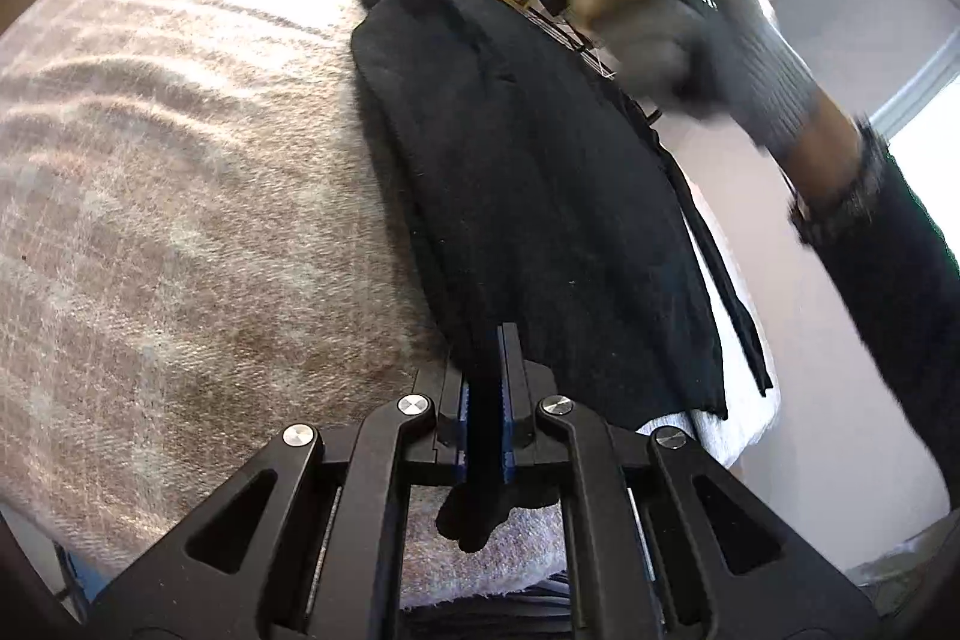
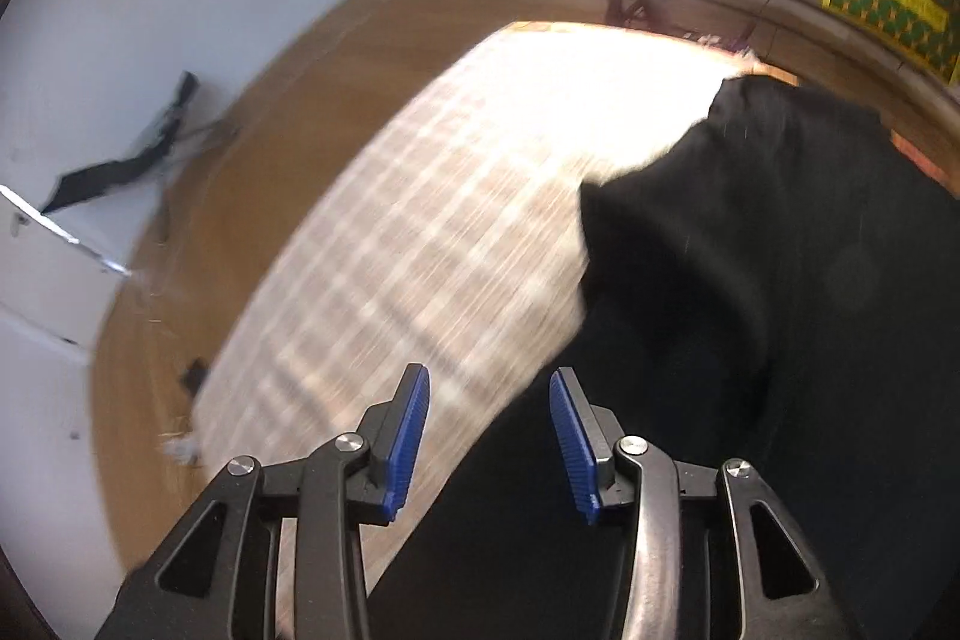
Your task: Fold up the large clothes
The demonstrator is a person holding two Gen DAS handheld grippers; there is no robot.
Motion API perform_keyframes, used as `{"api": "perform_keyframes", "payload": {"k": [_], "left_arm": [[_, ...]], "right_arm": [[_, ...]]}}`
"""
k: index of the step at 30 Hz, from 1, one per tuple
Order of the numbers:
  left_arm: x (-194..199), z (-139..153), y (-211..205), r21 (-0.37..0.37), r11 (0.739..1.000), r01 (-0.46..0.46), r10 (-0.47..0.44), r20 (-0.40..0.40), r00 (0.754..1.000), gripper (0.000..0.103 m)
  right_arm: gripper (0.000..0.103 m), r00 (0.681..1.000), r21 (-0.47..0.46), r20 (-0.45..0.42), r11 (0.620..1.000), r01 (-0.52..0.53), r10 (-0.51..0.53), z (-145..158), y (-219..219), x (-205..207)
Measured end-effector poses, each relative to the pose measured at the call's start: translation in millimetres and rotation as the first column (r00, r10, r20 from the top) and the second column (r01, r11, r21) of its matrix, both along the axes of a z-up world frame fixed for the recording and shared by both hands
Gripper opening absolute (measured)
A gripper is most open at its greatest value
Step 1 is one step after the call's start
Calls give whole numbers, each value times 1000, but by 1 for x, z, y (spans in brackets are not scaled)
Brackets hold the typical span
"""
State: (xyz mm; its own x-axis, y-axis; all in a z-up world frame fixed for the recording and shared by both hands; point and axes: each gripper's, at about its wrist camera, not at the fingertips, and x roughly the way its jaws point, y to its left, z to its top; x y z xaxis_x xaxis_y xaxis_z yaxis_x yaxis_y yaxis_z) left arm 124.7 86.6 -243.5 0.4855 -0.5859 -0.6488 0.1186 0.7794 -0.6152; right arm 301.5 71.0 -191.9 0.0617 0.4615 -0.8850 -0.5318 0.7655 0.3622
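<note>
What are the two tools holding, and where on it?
The left tool pinches the black garment at its near edge. The right tool is open and holds nothing.

The left gripper (image 1: 486, 370) fills the lower middle of its frame: matte black linkage arms with triangular cut-outs, four round silver screws at the pivots, and blue ribbed pads on the fingers. The right gripper (image 2: 489, 436), low in its own frame, has the same black arms, silver screws and blue ribbed pads. At upper right of the left view, a hand (image 1: 660, 40) wears a grey knit glove above a dark sleeve (image 1: 888, 268).
</note>
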Motion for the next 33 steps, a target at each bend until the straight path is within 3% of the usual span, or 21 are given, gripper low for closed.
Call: {"api": "perform_keyframes", "payload": {"k": [7,15,18,19,22,26,30,33], "left_arm": [[1,7,0,0,1000,22,-22,18,1000,5],[7,21,-11,10,996,84,-85,54,995,5],[7,29,-17,18,995,99,-100,68,993,5],[7,31,-18,21,994,103,-104,71,992,5],[8,38,-24,36,993,113,-115,77,990,4],[9,43,-33,70,990,125,-131,78,988,4],[10,49,-45,118,981,152,-162,74,984,4],[13,53,-58,145,970,197,-208,66,976,4]], "right_arm": [[45,998,-209,41,976,65,-57,-36,41,46],[47,994,-351,85,932,90,-64,-71,62,65],[61,996,-361,83,930,70,-42,-76,72,66],[61,996,-377,88,924,60,-29,-77,76,66],[52,993,-408,116,912,43,5,-76,82,63],[8,991,-407,131,912,56,-3,-72,67,67],[4,992,-295,116,953,73,-41,-63,40,73],[3,988,-110,88,984,138,-129,-49,4,78]]}}
